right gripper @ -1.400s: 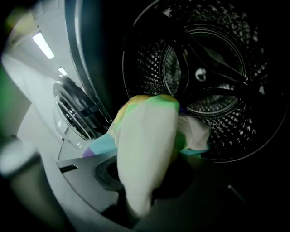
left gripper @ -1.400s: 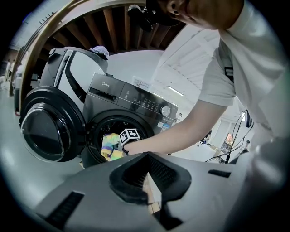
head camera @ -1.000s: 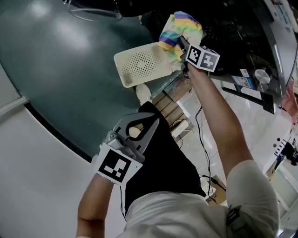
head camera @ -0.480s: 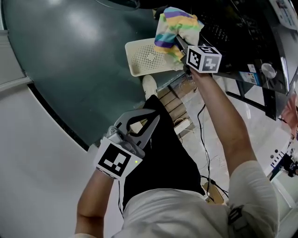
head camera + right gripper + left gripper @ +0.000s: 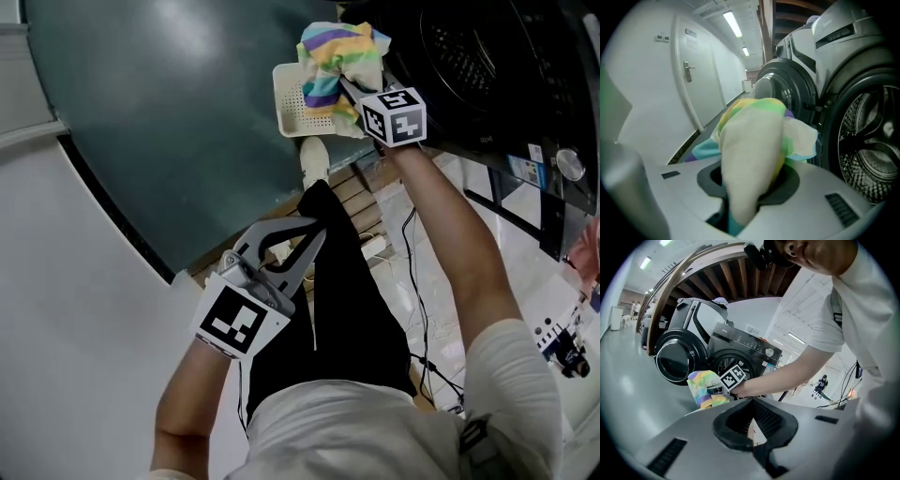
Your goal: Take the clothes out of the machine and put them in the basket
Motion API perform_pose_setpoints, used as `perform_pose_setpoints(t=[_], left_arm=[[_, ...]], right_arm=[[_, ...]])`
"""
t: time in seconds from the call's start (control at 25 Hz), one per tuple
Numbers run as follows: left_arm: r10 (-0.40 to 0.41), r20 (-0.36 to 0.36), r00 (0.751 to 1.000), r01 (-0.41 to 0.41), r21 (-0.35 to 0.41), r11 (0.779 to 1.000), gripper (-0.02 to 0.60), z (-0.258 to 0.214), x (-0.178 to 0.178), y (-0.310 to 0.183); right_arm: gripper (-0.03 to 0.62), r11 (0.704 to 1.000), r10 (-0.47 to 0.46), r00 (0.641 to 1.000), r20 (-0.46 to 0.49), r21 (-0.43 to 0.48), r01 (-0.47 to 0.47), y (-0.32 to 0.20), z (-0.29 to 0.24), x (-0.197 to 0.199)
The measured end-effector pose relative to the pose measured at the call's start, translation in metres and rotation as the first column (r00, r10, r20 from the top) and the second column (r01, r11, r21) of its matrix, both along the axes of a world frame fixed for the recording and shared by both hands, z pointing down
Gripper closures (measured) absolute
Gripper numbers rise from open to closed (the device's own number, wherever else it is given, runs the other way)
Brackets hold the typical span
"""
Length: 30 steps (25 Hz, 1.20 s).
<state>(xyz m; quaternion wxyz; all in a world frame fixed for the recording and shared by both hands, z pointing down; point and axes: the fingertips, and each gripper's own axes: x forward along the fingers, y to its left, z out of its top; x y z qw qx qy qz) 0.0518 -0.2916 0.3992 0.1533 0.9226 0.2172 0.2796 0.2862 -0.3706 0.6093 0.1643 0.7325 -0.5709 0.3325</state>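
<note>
Two grippers show, and the nearer one, the left gripper [image 5: 315, 236], is idle beside the person's leg: its jaws are together with nothing between them. Farther out, the right gripper [image 5: 349, 92] is clamped on a striped cloth [image 5: 333, 52], a soft pastel bundle that fills the gap between its pads and spills out in loose folds above and to the side. From the head view the bundle overlaps the near end of the cream perforated basket [image 5: 289, 103], which stands on the dark floor [image 5: 169, 112]; how high the cloth hangs above the rim I cannot tell. Beyond both stands the washing machine [image 5: 469, 56], its door open and its drum in view. The step in hand looks like the drop. To do it well, bring the bundle over the middle of the basket, not its edge, and lower it until the trailing folds are inside the walls. Then spread the jaws wide and draw straight up so the fabric does not cling to the pads. A corner left over the rim could pull the cloth out.
</note>
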Motion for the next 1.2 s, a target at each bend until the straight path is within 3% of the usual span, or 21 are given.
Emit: perform_pose_setpoints(t=[0.2,0.52,0.84,1.08,1.2], left_arm=[[-0.026,0.020,0.999,0.027,-0.013,1.000,0.584,0.020,0.002,-0.014],[-0.042,0.076,0.996,0.046,-0.046,0.998,0.584,0.060,0.018,-0.025],[-0.041,0.102,0.994,0.048,-0.070,0.996,0.584,0.100,0.048,-0.043],[-0.051,0.157,0.986,0.069,-0.112,0.991,0.584,0.138,0.064,-0.047],[-0.053,0.177,0.983,0.076,-0.123,0.989,0.584,0.150,0.071,-0.049]], right_arm=[[0.464,0.990,-0.118,0.993,-0.022,-0.079,0.116,-0.009,0.053,-0.012],[0.464,0.939,-0.259,0.965,0.029,-0.228,0.258,-0.005,0.156,-0.031],[0.461,0.873,-0.356,0.930,0.095,-0.320,0.367,-0.002,0.241,-0.039],[0.450,0.801,-0.438,0.889,0.136,-0.389,0.454,-0.001,0.298,-0.042],[0.441,0.784,-0.444,0.880,0.167,-0.403,0.472,-0.001,0.318,-0.042]])
